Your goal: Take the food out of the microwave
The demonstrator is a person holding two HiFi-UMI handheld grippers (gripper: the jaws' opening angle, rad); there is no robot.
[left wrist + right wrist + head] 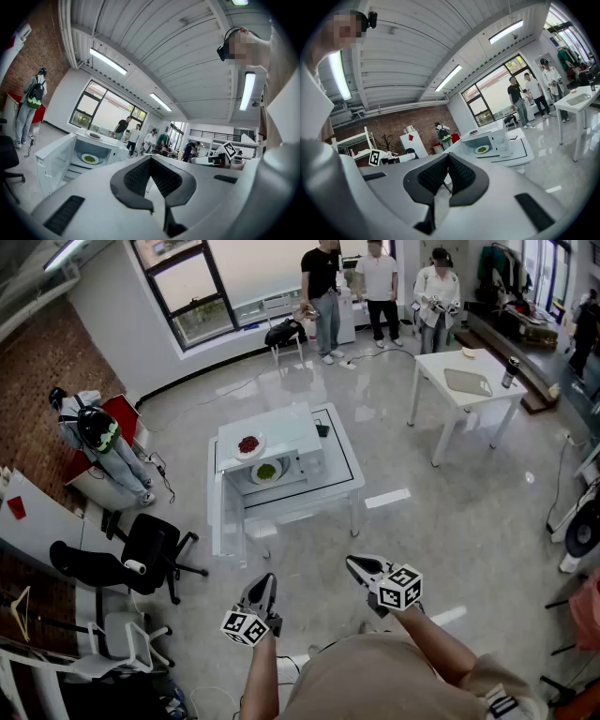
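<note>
Your left gripper and right gripper had fingers closed, empty, well short of the green food inside the open microwave mid-frame; arriving closed would likely have shoved it deeper.

Bright daylight, glare on floor, fisheye edges

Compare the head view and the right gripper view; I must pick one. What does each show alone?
Head view only: the round white floor fan. Right gripper view only: the black head-mounted camera on the wearer. Both: the white microwave, door open, with a white plate of green food inside and a plate of red food on top.
</note>
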